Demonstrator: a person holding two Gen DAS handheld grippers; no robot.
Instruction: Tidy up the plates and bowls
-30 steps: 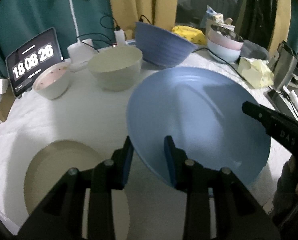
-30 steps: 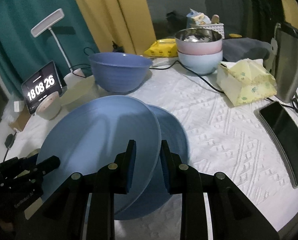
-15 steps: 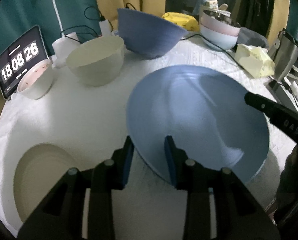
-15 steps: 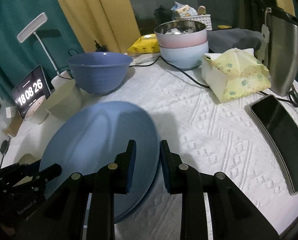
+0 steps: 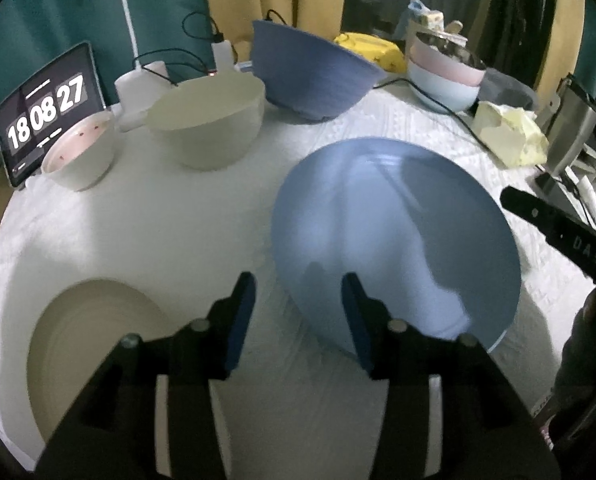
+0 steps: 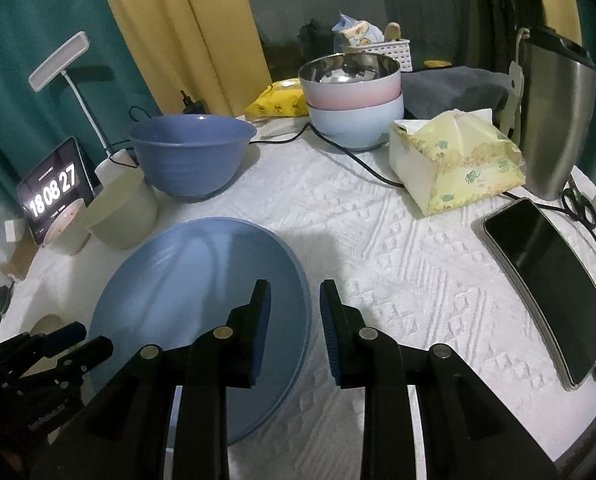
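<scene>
**Blue plates stacked at the middle of the bench, both sets of jaws off them**

Your left gripper (image 5: 295, 292) has just been opening: its jaws now stand apart at a middling width. The near-left rim of the blue plate (image 5: 394, 236) lies in line with the gap, but the pads press on nothing. In the right wrist view that plate lies on a second blue plate (image 6: 305, 332), whose edge peeks out along the right side, both on the white textured cloth (image 6: 398, 264) covering the bench.

Your right gripper (image 6: 293, 308) hangs over the stack's right rim with its jaws narrowly parted; the pads do not clamp the plates.

To the near left of the stack lies a beige plate (image 5: 93, 344), flat on the cloth. Farther back stand a small white bowl (image 5: 79, 152) at the left, a cream bowl (image 5: 209, 124) beside it, and a dark blue bowl (image 5: 314, 72) behind that. At the far right a pink bowl (image 6: 352, 84) with a shiny metal inside sits nested in a pale blue bowl (image 6: 358, 124).

A clock display (image 6: 53, 192) leans at the far left, a tissue pack (image 6: 454, 160) lies at the right, and a dark phone (image 6: 546, 292) lies near the right edge.
</scene>
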